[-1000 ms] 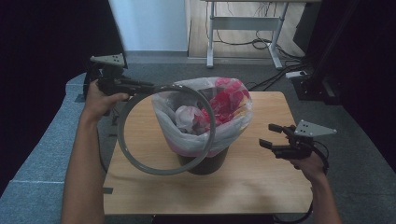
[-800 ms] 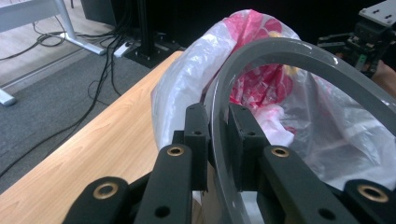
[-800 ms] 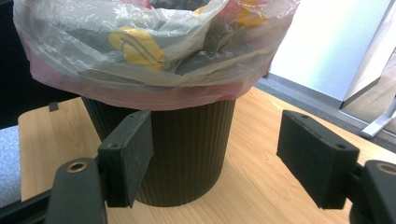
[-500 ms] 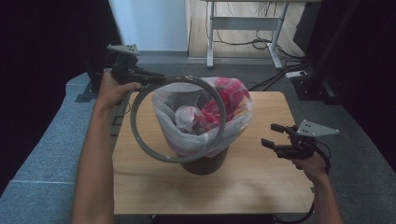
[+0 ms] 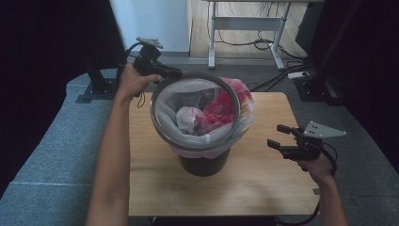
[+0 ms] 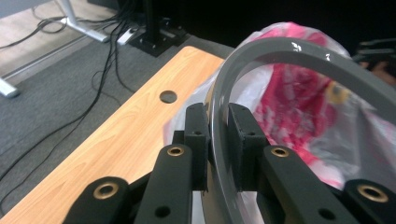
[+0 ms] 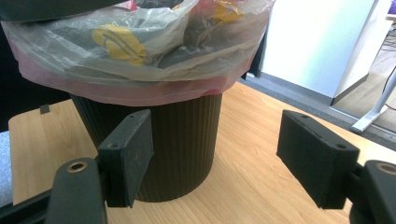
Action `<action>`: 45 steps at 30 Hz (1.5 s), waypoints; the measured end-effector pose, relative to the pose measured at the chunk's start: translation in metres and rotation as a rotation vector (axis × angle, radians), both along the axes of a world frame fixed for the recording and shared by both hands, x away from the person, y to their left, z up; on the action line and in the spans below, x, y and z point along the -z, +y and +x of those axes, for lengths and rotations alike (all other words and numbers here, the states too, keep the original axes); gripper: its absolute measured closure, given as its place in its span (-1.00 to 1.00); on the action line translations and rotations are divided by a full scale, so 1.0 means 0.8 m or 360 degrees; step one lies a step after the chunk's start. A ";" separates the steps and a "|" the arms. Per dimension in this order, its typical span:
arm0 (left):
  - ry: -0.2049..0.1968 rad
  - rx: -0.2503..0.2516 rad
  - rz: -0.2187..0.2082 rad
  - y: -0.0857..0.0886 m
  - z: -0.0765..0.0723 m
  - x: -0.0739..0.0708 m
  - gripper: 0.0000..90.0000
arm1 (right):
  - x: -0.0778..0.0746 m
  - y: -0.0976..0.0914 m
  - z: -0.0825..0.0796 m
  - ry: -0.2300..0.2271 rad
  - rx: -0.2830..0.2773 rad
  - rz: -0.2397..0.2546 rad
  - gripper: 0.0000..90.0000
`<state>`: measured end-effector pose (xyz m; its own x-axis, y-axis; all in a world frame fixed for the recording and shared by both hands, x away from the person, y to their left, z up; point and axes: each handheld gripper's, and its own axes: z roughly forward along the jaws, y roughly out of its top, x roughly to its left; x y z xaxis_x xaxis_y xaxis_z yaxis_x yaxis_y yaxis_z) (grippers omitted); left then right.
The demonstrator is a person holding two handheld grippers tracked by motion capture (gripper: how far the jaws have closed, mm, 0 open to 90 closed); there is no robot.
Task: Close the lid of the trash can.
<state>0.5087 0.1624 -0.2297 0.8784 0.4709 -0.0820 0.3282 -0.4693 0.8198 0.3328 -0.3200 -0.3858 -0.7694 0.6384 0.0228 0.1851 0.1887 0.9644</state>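
A dark ribbed bin [image 5: 204, 162] stands mid-table, lined with a clear and pink plastic bag [image 5: 221, 106] whose edge folds over the rim. A grey ring [image 5: 153, 110] hovers roughly level over the bin's mouth. My left gripper [image 5: 176, 74] is shut on the ring's far left edge. In the left gripper view the jaws [image 6: 218, 116] pinch the ring [image 6: 299, 49], with the bag [image 6: 289, 102] behind it. My right gripper [image 5: 274, 135] stands open to the right of the bin, holding nothing. From the right gripper view [image 7: 219, 154] its pads face the bin [image 7: 187, 140] and the bag [image 7: 140, 60].
The wooden table [image 5: 263, 188] has bare room in front of and to the right of the bin, and a small round hole [image 6: 168, 96] near its edge. Grey carpet surrounds it. A desk frame [image 5: 244, 28] and cables lie on the floor beyond.
My left gripper has carried the grey ring to the right and away from me, from beside the bin's left to over its mouth. The right gripper has stayed put.
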 end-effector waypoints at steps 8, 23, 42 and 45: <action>-0.0011 -0.0064 0.0088 -0.021 0.012 0.016 0.77 | 0.002 -0.002 0.001 0.0002 0.0005 -0.0001 -0.42; -0.0035 -0.0153 0.0223 -0.029 0.017 0.039 0.78 | 0.002 0.000 0.000 0.0002 0.0001 -0.0003 -0.42; -0.0054 -0.0203 0.0274 -0.039 0.020 0.050 0.77 | 0.007 -0.004 -0.001 0.0007 0.0010 0.0008 -0.42; -0.0053 -0.0206 0.0266 -0.036 0.019 0.048 0.77 | 0.008 -0.005 -0.002 0.0010 0.0011 0.0009 -0.42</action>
